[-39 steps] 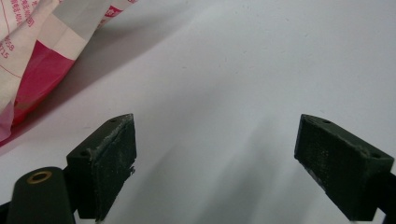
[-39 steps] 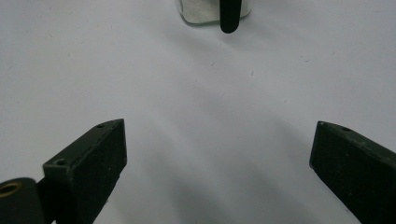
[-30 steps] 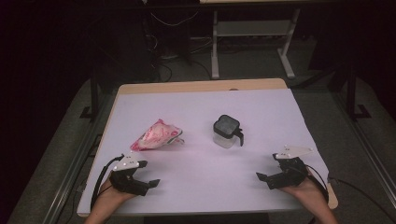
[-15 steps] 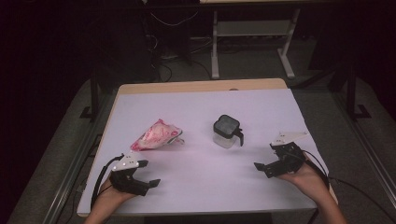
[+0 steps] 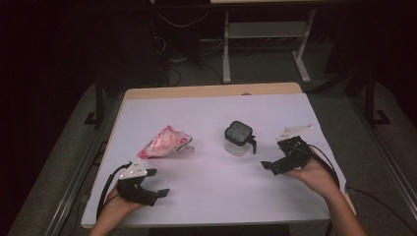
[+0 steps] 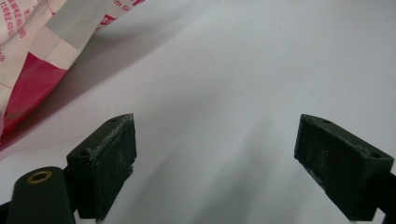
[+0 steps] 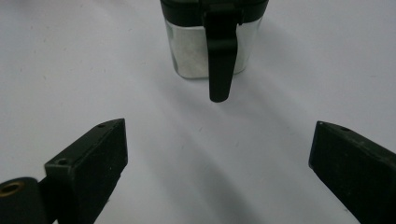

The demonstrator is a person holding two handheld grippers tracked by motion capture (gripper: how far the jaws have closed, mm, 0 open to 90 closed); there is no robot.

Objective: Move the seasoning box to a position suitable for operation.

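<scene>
Nothing has been picked up yet, as far as I can judge; this looks like the very start of the work. The right gripper [image 5: 273,166] hangs low over the bench [image 5: 206,191] with its jaws spread wide and nothing between them, pointed straight at the small clear jar [image 5: 239,138], which stands upright near the middle of the white surface, close ahead of it but apart. From the right gripper view the jar [image 7: 211,39] has a black lid and a black clip or handle hanging down its near side.

What is inside it I cannot tell (the glass looks pale and may well be empty).

The left gripper [image 5: 156,183] rests at the near left corner, jaws equally wide and holding nothing. The pink and white packet [image 5: 163,142] lies on its side just beyond it, sealed as far as I can see, its contents hidden by the printed wrapper [image 6: 32,51].

So the grasping, any opening and any filling are all left to do.
</scene>
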